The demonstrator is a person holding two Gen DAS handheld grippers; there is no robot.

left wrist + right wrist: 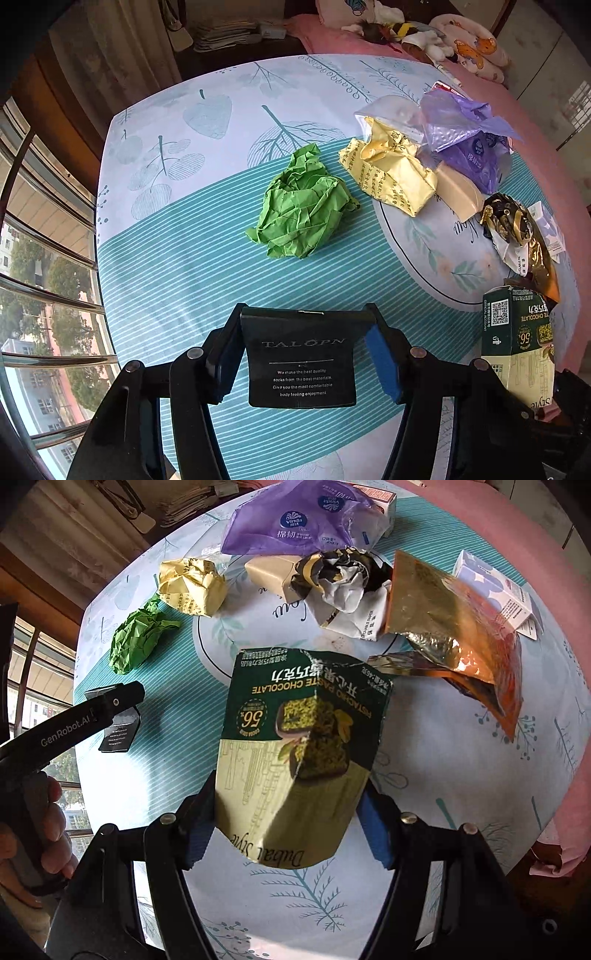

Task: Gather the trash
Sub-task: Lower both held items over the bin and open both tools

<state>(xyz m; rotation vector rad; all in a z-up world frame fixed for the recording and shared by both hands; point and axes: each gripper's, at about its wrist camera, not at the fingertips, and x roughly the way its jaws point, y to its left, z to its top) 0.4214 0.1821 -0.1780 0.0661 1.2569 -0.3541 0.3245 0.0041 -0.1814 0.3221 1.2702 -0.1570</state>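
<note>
Trash is in both of my grippers. My left gripper [301, 354] has its jaws closed in on a black card [301, 363] printed TALOPN, held flat above the striped tablecloth [177, 266]. My right gripper [286, 834] clamps the lower end of a chocolate box [299, 749], torn open and flattened, green and cream, lifted above the cloth; in the left view that box [517, 339] shows at the right edge.

Just ahead of the card lies a crumpled green paper [304, 208]. Beyond it to the right sits a yellow wrapper [391, 173] with printed characters, touching a beige box [460, 192]. Near the beige box is a black and gold crumple [340, 579] with white paper under it, though I cannot quite tell whether they are one piece. Right of that lies a gold foil bag [458, 627], and past it a small white carton [495, 594]. Farthest back, a purple bag [295, 520] rests against the beige box, with another carton [380, 502] behind it. Pink bedding [480, 92] lies past the table edge.
</note>
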